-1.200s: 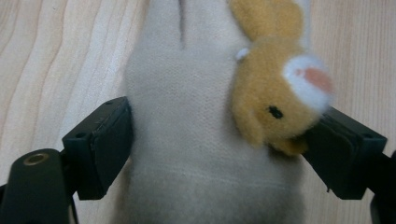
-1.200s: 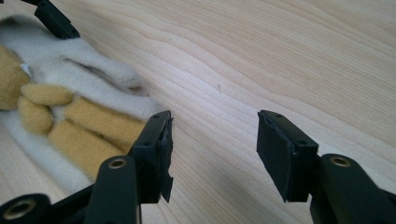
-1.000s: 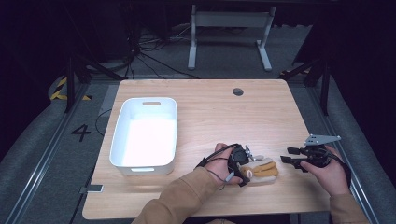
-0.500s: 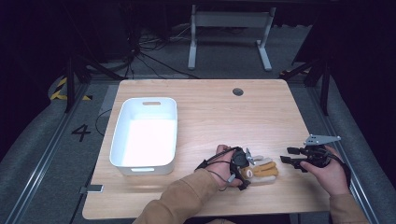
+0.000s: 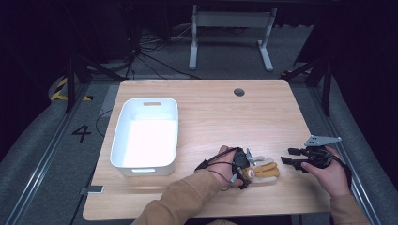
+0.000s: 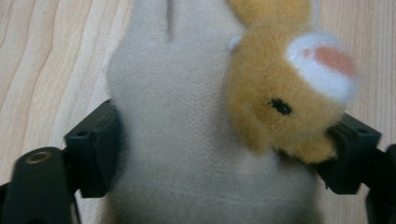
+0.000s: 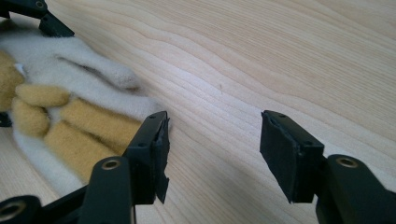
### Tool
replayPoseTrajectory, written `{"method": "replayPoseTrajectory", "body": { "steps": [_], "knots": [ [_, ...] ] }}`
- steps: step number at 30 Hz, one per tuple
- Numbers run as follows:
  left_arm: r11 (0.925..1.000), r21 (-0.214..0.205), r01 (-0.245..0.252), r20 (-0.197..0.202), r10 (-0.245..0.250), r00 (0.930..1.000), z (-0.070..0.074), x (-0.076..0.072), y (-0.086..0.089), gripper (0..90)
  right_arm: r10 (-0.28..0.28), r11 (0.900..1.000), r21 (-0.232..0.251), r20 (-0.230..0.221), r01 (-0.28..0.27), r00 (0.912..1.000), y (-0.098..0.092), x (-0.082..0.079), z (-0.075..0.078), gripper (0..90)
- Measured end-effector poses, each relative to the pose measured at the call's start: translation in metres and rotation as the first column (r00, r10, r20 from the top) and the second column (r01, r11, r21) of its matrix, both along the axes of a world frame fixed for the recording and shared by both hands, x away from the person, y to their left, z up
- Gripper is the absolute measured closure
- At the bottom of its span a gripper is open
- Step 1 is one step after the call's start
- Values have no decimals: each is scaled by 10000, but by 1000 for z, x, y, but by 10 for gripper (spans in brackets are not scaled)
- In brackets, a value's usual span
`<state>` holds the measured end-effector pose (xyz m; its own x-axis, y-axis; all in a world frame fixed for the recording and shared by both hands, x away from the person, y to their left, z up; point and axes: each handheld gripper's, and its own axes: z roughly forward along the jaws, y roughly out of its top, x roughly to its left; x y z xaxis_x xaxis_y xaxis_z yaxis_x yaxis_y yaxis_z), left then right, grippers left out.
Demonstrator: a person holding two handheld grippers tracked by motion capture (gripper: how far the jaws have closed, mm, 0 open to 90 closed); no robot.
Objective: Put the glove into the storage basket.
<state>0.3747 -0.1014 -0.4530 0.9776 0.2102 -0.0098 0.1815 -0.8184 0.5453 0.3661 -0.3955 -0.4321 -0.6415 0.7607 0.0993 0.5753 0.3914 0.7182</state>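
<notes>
Over on the left of the desk [image 5: 211,108], the white bin [image 5: 146,133] sat with its long side running away from the person, a handle slot in its far rim, and its pale floor looked bare. Nothing lay between the bin and the plush toy [image 5: 264,169]; plain wood separated them, and the two were well apart. Farther back, a small round grommet hole [image 5: 239,92] marked the desk's far edge, and behind the desk a grey stand [image 5: 228,35] and loose cables [image 5: 141,51] lay on the dark floor.

Moving right, the left hand-held gripper [image 5: 247,168] sat low at the near edge, straddling the toy. In the left gripper view the cream body of the toy [image 6: 187,121] filled the space between the two black jaws, and its tan head with a small dark eye lay against the right-hand jaw. The jaws had just been closing in on it, and the pads looked pressed into the fur on both sides.

Right again, the toy's tan and cream limbs stretched toward the right hand-held gripper [image 5: 292,157], which sat just beside it, level with the desk. In the right gripper view its jaws [image 7: 212,154] stood wide with bare wood between them, one tip close to the toy's limbs [image 7: 79,126], gripping nothing.
</notes>
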Motion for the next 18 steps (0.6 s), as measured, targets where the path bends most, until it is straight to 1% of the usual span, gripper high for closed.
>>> {"method": "replayPoseTrajectory", "body": {
  "steps": [3, 4, 5, 7, 9, 11, 12, 13, 15, 16, 17, 18],
  "knots": [
    [9999, 164, 13, 15, -13, 10000, 4, 0, 1, 308, -46, 10000, -17, 48, 46, 10000, 0, 0, 0, 435],
    [9998, 207, -22, -39, 23, 10000, 4, -1, 1, 355, -39, 10000, -17, 76, 39, 10000, 0, 0, 0, 428],
    [9996, 275, -66, -78, 68, 9999, 5, -1, 1, 355, -39, 10000, -17, 76, 39, 10000, 0, 0, 0, 428],
    [9994, 300, -160, -86, 163, 9998, 6, -1, 1, 419, -42, 10000, -50, 100, 43, 9999, 0, 0, -1, 428],
    [9995, 307, -122, -91, 125, 9999, 7, 0, 1, 454, -52, 10000, -47, 114, 52, 9999, 0, 0, -1, 428],
    [9993, 326, -187, -131, 192, 9997, 8, 2, 2, 495, -55, 10000, -31, 114, 56, 9999, 1, 0, 0, 428],
    [9993, 301, -237, -124, 241, 9996, 8, 2, 2, 495, -44, 10000, -45, 133, 45, 9999, 1, 0, 0, 428],
    [9993, 338, -142, -57, 144, 9999, 8, 1, 2, 525, -39, 10000, -45, 124, 40, 9999, 1, 0, -1, 428],
    [9994, 332, -109, -74, 112, 9999, 8, 1, 2, 555, -41, 10000, -42, 117, 42, 9999, 1, 0, -1, 428],
    [9996, 290, -58, -82, 61, 9999, 8, 1, 2, 555, -43, 10000, -50, 118, 44, 9999, 1, 0, -1, 429],
    [9997, 229, 25, -38, -24, 10000, 8, 1, 3, 584, -44, 10000, -67, 124, 45, 9999, 1, 0, -1, 429],
    [9998, 180, -13, -33, 14, 10000, 8, 1, 3, 596, -33, 10000, -77, 121, 34, 9999, 2, 0, -1, 429]
  ]
}}
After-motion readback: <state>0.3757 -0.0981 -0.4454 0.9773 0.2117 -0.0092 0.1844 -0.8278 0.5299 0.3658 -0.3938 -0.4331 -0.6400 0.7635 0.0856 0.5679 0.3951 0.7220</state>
